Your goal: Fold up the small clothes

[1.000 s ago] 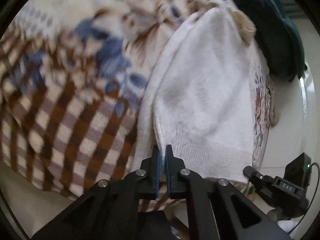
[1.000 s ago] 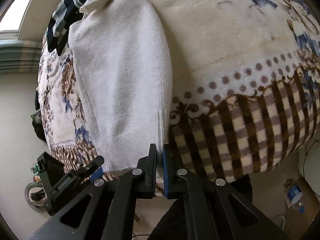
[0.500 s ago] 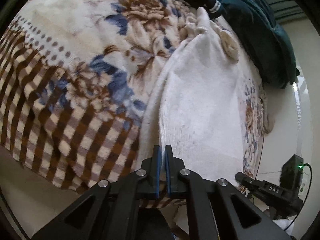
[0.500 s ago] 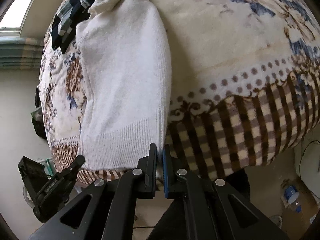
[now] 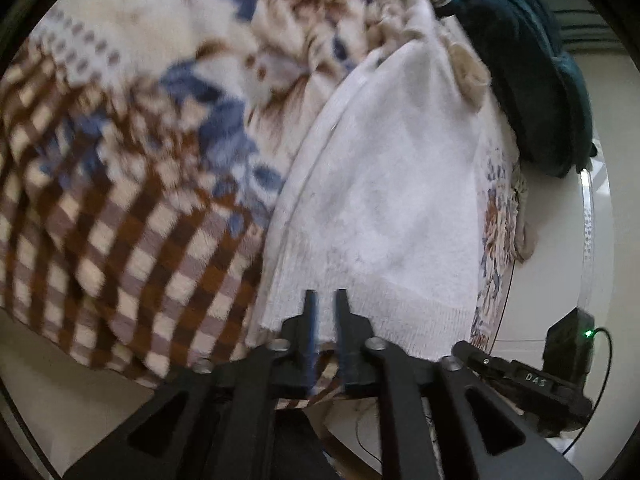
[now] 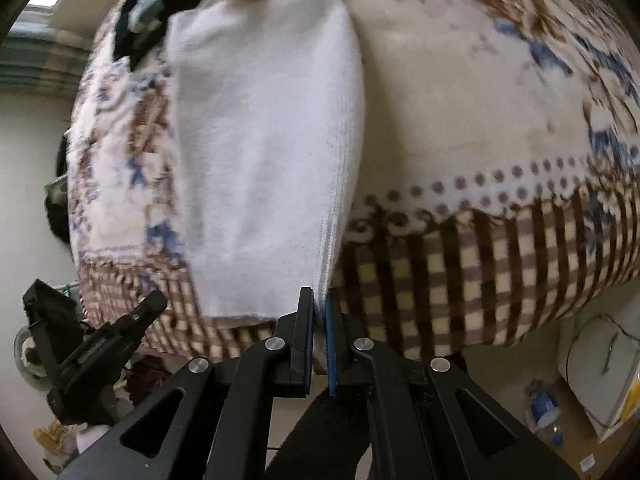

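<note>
A white knit sweater (image 5: 392, 208) lies folded lengthwise on a floral and checked blanket (image 5: 120, 200). My left gripper (image 5: 325, 304) sits at the sweater's ribbed hem. Its jaws are opening, with a narrow gap between the blue pads, the knit showing in that gap. In the right wrist view the same sweater (image 6: 260, 160) runs away from me, and my right gripper (image 6: 319, 312) is shut on its near hem corner at the folded edge. Each gripper shows in the other's view: the right one (image 5: 520, 376) at lower right, the left one (image 6: 100, 344) at lower left.
A dark green garment (image 5: 532, 80) is heaped beyond the sweater's collar, and a dark striped garment (image 6: 160, 0) lies there too. The blanket (image 6: 480, 120) drapes over the near edge. On the floor at the right are a water bottle (image 6: 544, 408) and a white bag (image 6: 600, 360).
The left gripper's jaws have parted from shut to a narrow gap at the hem. The right gripper still pinches the hem corner and has rolled slightly.
</note>
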